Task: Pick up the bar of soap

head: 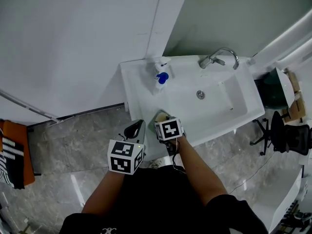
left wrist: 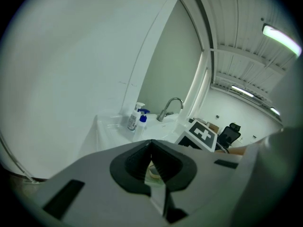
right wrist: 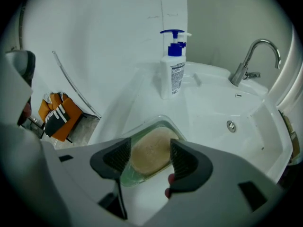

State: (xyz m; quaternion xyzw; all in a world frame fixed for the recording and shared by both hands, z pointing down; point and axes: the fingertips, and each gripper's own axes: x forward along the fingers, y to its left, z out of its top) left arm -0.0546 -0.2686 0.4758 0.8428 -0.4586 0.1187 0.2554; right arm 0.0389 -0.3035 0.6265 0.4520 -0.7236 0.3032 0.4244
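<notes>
A tan oval bar of soap (right wrist: 151, 145) lies in a clear greenish dish (right wrist: 163, 123) on the white basin's front left corner. My right gripper (right wrist: 150, 156) hovers over it, open. One dark pad stands on each side of the soap, and neither presses on it. From the head view the dish (head: 161, 115) peeks out just beyond the right gripper (head: 165, 123). My left gripper (head: 135, 129) hangs to the left of the basin, off its edge, jaws together and empty. In the left gripper view its pads (left wrist: 163, 162) meet in front of the sink.
Two pump bottles (right wrist: 173, 65), one with a blue head, stand at the basin's back left. A chrome faucet (right wrist: 251, 56) and a drain (right wrist: 230, 125) lie further right. An orange and black thing (head: 14, 155) sits on the floor far left; an office chair (head: 285, 130) is on the right.
</notes>
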